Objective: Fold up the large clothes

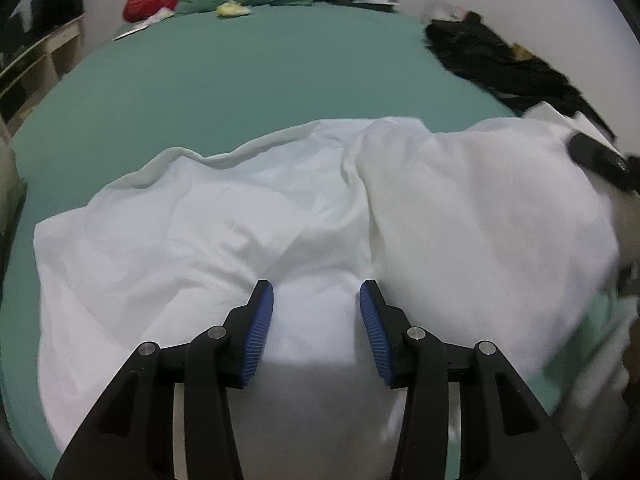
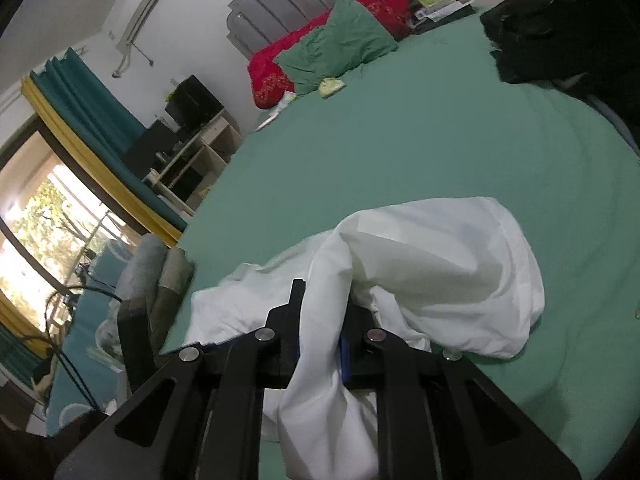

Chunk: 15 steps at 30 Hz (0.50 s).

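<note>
So the big worry for us here is the white garment (image 1: 280, 216) bunching instead of folding flat. It's lying rumpled across the near end of the green bed sheet (image 1: 240, 80), and one side is already lifted and rolled over on itself in the right wrist view. If we pull that side across with only one corner pinned, we figure the cloth drags, the creases get locked in, and the edges won't line up. The pinch could also slip, since it looks like a thick wad rather than a clean edge.

Our right gripper (image 2: 320, 344) is clamped down on a gathered bunch of the white fabric, with cloth spilling out below the fingers.

Our left gripper (image 1: 316, 320) is spread wide, blue pads (image 1: 260, 328) apart, hovering low over the garment with nothing between them. We can't tell if the tips actually touch the cloth.

The dark clothes pile (image 1: 500, 64) sits well apart at the far right.
</note>
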Each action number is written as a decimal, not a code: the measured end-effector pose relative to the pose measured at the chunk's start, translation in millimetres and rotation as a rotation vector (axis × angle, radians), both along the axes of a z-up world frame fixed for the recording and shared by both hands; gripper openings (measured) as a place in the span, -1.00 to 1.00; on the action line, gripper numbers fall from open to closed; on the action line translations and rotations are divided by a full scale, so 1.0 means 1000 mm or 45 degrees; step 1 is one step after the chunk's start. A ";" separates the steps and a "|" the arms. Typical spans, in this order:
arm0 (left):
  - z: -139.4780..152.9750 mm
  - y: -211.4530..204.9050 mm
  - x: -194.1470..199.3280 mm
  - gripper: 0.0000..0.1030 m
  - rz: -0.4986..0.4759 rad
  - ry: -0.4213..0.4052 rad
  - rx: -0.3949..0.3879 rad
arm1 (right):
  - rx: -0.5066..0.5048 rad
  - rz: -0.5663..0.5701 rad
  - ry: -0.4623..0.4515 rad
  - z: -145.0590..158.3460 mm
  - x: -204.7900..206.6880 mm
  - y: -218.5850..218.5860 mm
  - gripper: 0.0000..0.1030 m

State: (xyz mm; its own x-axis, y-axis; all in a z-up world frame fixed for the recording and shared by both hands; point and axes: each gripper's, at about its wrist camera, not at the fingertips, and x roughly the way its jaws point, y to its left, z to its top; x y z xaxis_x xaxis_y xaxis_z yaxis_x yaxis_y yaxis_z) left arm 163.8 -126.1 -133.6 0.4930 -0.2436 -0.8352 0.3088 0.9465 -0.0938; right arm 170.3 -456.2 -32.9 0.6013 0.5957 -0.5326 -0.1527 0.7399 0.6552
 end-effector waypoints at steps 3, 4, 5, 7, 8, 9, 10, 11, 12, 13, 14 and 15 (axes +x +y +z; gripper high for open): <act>0.020 0.027 -0.014 -0.09 -0.021 -0.110 0.019 | 0.005 0.023 -0.014 0.013 0.001 0.016 -0.73; 0.024 0.039 -0.017 -0.09 -0.018 -0.140 0.032 | -0.014 0.037 -0.022 0.019 0.001 0.024 -0.73; 0.026 0.049 -0.018 -0.09 -0.010 -0.153 0.036 | -0.036 0.053 -0.026 0.024 0.002 0.033 -0.73; 0.025 0.081 -0.017 -0.08 0.042 -0.181 0.041 | -0.089 0.088 -0.033 0.035 0.006 0.054 -0.73; 0.023 0.090 -0.016 -0.09 0.059 -0.186 0.048 | -0.114 0.104 -0.038 0.039 0.007 0.063 -0.73; 0.019 0.105 -0.016 -0.09 0.096 -0.201 0.078 | -0.146 0.119 -0.042 0.043 0.007 0.073 -0.73; 0.016 0.120 -0.015 -0.09 0.139 -0.226 0.123 | -0.188 0.140 -0.045 0.047 0.011 0.089 -0.73; 0.014 0.130 -0.014 -0.09 0.169 -0.243 0.151 | -0.211 0.154 -0.046 0.048 0.011 0.098 -0.73; 0.012 0.141 -0.013 -0.08 0.189 -0.248 0.164 | -0.239 0.173 -0.044 0.048 0.013 0.110 -0.73; 0.011 0.145 -0.009 -0.09 0.207 -0.239 0.174 | -0.272 0.200 -0.039 0.047 0.017 0.127 -0.73; 0.010 0.156 -0.005 -0.09 0.236 -0.209 0.177 | -0.292 0.221 -0.033 0.045 0.019 0.140 -0.73; 0.011 0.164 -0.003 -0.09 0.250 -0.193 0.164 | -0.312 0.240 -0.023 0.042 0.021 0.152 -0.73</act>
State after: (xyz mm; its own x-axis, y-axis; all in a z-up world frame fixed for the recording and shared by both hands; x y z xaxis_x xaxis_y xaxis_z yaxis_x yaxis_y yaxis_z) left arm 160.8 38.3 -123.0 0.6419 -0.0273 -0.7663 0.1195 0.9907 0.0648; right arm 191.7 -304.3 9.0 0.5030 0.5528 -0.6643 -0.3125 0.8330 0.4566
